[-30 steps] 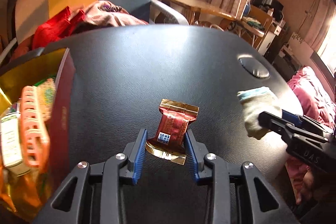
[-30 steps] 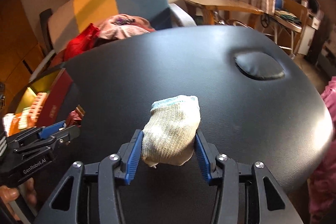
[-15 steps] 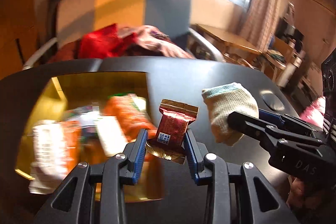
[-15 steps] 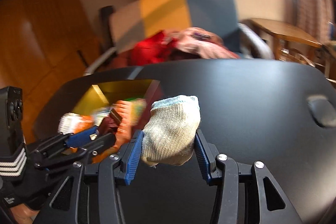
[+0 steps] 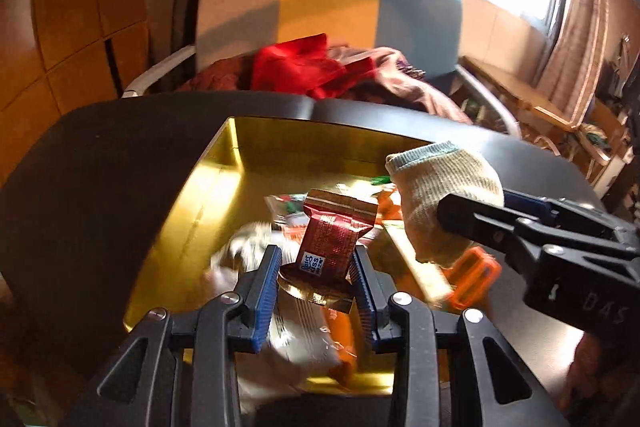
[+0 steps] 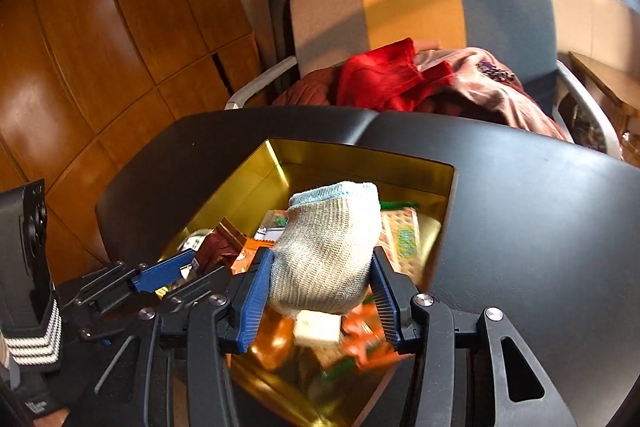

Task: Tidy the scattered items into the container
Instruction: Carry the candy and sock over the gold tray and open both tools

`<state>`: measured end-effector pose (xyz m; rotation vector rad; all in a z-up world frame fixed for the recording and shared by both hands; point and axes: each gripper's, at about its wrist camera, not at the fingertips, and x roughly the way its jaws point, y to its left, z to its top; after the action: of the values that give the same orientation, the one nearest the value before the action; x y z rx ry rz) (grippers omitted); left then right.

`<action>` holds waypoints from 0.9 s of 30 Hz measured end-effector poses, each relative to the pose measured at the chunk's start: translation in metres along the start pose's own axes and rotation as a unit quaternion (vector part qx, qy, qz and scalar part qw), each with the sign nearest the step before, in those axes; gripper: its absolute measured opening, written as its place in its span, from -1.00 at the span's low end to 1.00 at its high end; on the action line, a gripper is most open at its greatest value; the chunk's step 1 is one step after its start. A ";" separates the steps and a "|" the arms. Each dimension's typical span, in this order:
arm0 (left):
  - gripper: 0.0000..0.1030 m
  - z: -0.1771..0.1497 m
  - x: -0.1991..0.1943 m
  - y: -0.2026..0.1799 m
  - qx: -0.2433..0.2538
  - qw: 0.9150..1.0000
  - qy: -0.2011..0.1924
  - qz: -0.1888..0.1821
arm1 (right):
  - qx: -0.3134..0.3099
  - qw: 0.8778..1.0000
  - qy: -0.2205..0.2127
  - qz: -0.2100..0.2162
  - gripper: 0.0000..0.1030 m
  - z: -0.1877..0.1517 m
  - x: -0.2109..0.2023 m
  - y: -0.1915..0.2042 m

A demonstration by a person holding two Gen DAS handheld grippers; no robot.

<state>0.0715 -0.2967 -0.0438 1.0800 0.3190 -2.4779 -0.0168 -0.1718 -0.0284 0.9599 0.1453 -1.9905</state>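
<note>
Differing from a second ago: then looking across bare black padded table top (image 5: pixel 100 163) with the open gold-lined rectangular tin box (image 5: pixel 224 163) off at the far left edge of the left wrist view; now looking straight down into that box from both views. Same loads carried across, same grip width on both sides.

Left black two-finger gripper with blue ribbed pads (image 5: pixel 316 271) clenching on the dark red foil candy wrapper with gold crimped ends (image 5: pixel 330 239), wrapper standing upright between the pads, hanging above the box interior. Below and ahead of the fingers: blurred pile of orange and silver snack packets (image 5: pixel 304 331) lying in the box.

Right black two-finger gripper with blue ribbed pads (image 6: pixel 324 291) grasping the rolled cream knit sock with pale blue cuff (image 6: pixel 328 247), cuff end pointing away from the camera, sock also hanging over the box. Just right of the left gripper, nearly touching side by side.

Both tilting downward toward the box. Beyond the table: striped beige-yellow-blue armchair (image 6: pixel 416 11) piled with red and pink clothes (image 6: pixel 384 79).
</note>
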 end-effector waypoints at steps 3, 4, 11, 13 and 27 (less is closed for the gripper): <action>-0.31 0.004 0.016 0.009 0.000 1.000 0.012 0.014 | 0.002 1.000 0.021 0.013 -0.05 0.008 0.021 0.004; -0.31 0.005 0.021 0.013 -0.001 1.000 0.015 0.019 | 0.003 0.999 0.029 0.018 -0.05 0.010 0.028 0.005; -0.27 0.016 0.029 0.033 -0.016 0.999 0.022 0.023 | 0.005 0.999 0.045 0.022 0.09 0.015 0.051 0.006; -0.21 0.017 0.023 0.037 -0.026 0.999 0.016 0.015 | 0.008 0.999 0.041 0.016 0.09 0.017 0.050 0.002; -0.06 -0.001 -0.024 0.055 -0.063 0.998 -0.019 0.002 | -0.018 1.000 0.001 0.001 -0.02 0.013 0.006 0.011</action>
<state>0.1125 -0.3382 -0.0290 0.9800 0.4549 -2.4362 -0.0175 -0.1887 -0.0208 0.9390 0.1804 -1.9794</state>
